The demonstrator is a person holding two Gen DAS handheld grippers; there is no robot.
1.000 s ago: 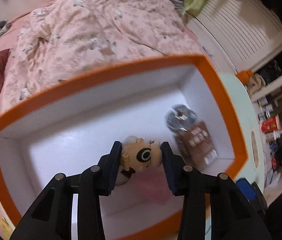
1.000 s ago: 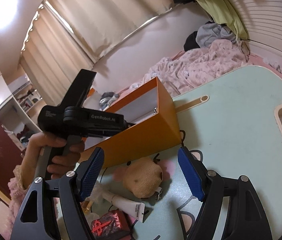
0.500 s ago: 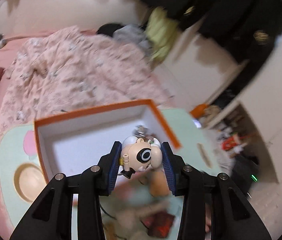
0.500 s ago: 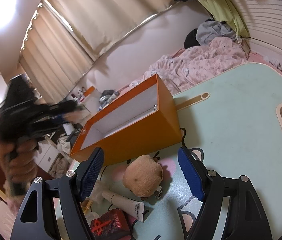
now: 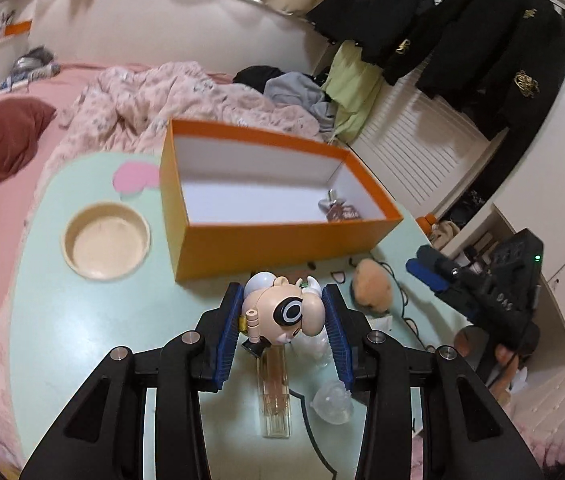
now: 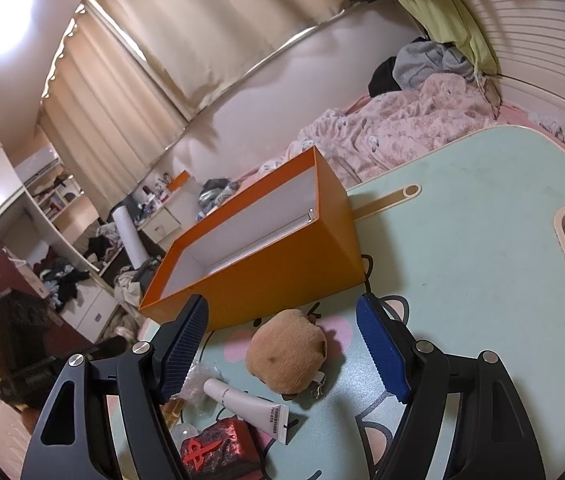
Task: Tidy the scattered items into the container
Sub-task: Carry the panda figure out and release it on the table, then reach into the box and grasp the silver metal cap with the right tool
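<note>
The left gripper [image 5: 284, 318] is clamped on a small toy figure [image 5: 282, 312], its blue pads pressing the figure's round head from both sides, so the figure hangs in the air on the near side of the orange box [image 5: 274, 236], short of its front wall. Below the figure, further from the box, a clear glass bottle [image 5: 274, 392] lies flat on the mint-green table [image 5: 82, 320], with a small clear plastic dome [image 5: 332, 402] just beside it

The right gripper [image 6: 282, 346] stands with its jaws wide apart and nothing between the pads; a brown plush toy [image 6: 286, 350] lies on the table under the gap, close to the box's long orange side. A white tube [image 6: 248, 406] rests just beyond the plush, away from the box, a crinkled clear wrapper [image 6: 196, 384] next to the tube, and a dark red packet [image 6: 218, 450] with a red mark further out again

Inside the box, in its right-hand corner as the left wrist view shows it, sits a brown packet with a silvery top [image 5: 338, 210]. A round beige recess [image 5: 106, 240] is sunk in the table to the left of the box, and a rumpled pink duvet [image 5: 170, 100] lies behind it
</note>
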